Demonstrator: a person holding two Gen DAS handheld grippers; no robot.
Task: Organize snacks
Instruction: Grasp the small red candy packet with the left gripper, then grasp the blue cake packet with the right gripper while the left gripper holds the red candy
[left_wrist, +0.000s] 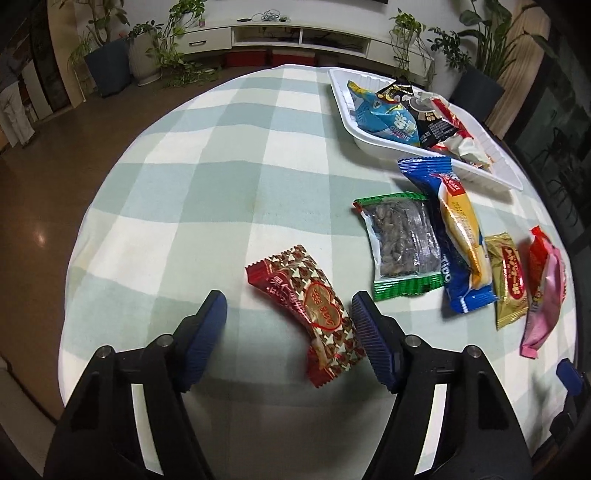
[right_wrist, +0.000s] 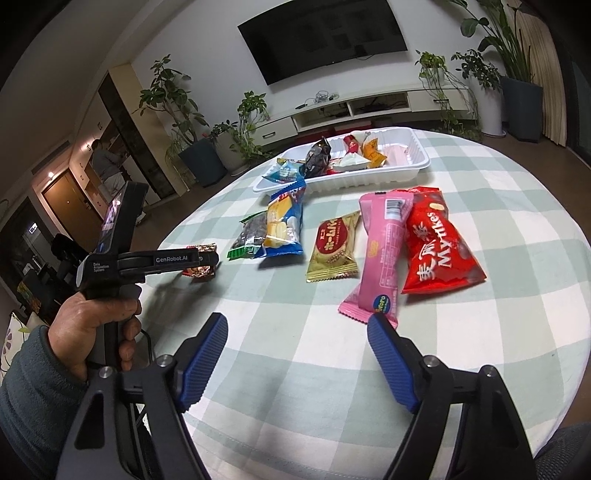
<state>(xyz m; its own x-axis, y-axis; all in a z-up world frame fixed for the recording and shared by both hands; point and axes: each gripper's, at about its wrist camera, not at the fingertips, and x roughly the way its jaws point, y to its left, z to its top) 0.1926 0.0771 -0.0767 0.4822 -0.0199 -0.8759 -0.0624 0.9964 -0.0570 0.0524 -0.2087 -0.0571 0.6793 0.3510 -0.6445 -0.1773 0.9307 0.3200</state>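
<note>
Two claws over a round table (left_wrist: 192, 177) with a green-and-white check cloth. Left wrist view: left claw (left_wrist: 289, 306) has its jaws apart, moderately wide, nothing pressed by the blue pads. Red heart-print snack (left_wrist: 314, 314) lies between the jaws, its lower right edge just beside the right pad; contact there cannot be told, and the left pad is clear of it. Ahead and right of the claw: green-edged clear pack (left_wrist: 402, 243), then blue-and-yellow pack (left_wrist: 456, 236) partly over it, gold pack (left_wrist: 511, 277), pink pack (left_wrist: 545, 306) with a red one behind it. Farther ahead right, white tray (left_wrist: 343, 103) with several snacks inside, the blue-and-yellow pack's top end touching its near rim. Right wrist view: right claw (right_wrist: 297, 325) also spread, pads bare, only cloth between them. Pink pack (right_wrist: 384, 254) lies just ahead of the right pad, its bottom corner close to the pad tip, not gripped. Red Mylikes bag (right_wrist: 439, 247) right of it, overlapping. Gold pack (right_wrist: 334, 247) ahead centre, blue-and-yellow pack (right_wrist: 284, 225) and green-edged clear pack (right_wrist: 249, 236) ahead left. White tray (right_wrist: 406, 170) far ahead. Far left, a hand (right_wrist: 92, 328) in a grey sleeve holds the left claw (right_wrist: 207, 262) over the red heart-print snack (right_wrist: 199, 271).
</note>
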